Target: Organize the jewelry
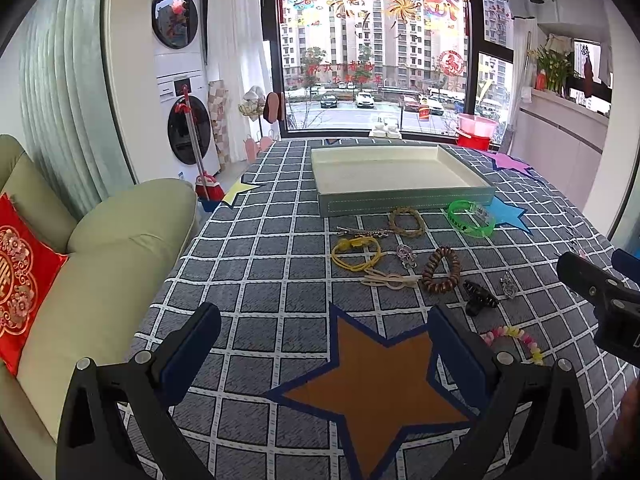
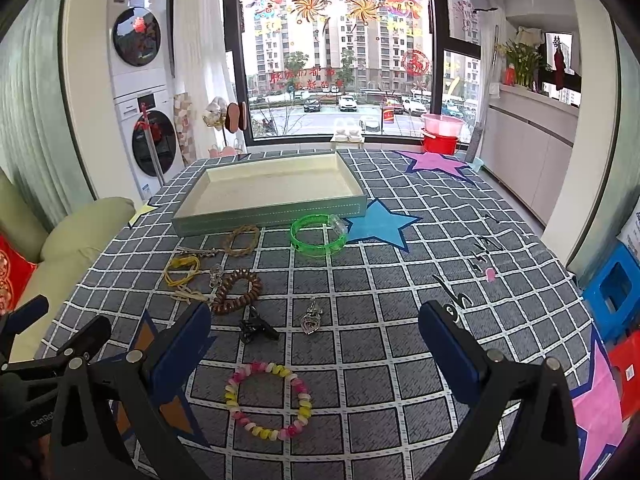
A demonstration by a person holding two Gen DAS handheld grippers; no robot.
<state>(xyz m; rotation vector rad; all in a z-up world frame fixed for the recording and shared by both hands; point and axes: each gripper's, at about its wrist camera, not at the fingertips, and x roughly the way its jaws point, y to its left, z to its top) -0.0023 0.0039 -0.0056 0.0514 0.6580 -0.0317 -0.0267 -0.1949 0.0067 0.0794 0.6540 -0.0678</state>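
Two sets of tongs hover over a surface (image 2: pixel 400 280) covered in a grey checked cloth with coloured stars, and neither carries anything. The left tongs (image 1: pixel 324 344) stand with their jaws wide apart above an orange star (image 1: pixel 372 384); the right tongs (image 2: pixel 316 344) are likewise spread wide, with a pink, yellow and white bead bracelet (image 2: pixel 267 399) lying flat on the cloth between their fingers. Going left to right in the right wrist view, the loose jewelry starts with a yellow cord band (image 2: pixel 182 270) and a pale hair clip (image 2: pixel 188 295) just beside it, then a woven tan bracelet (image 2: pixel 241 239) closest to the tray, a brown coiled hair tie (image 2: pixel 236 292), a black claw clip (image 2: pixel 258 330), a silver heart pendant (image 2: pixel 310 318), and a bright green bangle (image 2: pixel 318 236) just in front of the tray's near wall. Well apart on the right lies a small pink piece (image 2: pixel 490 274). The tray (image 2: pixel 272 212), grey-green outside with a cream lining, sits at the far side of the surface with nothing inside it.
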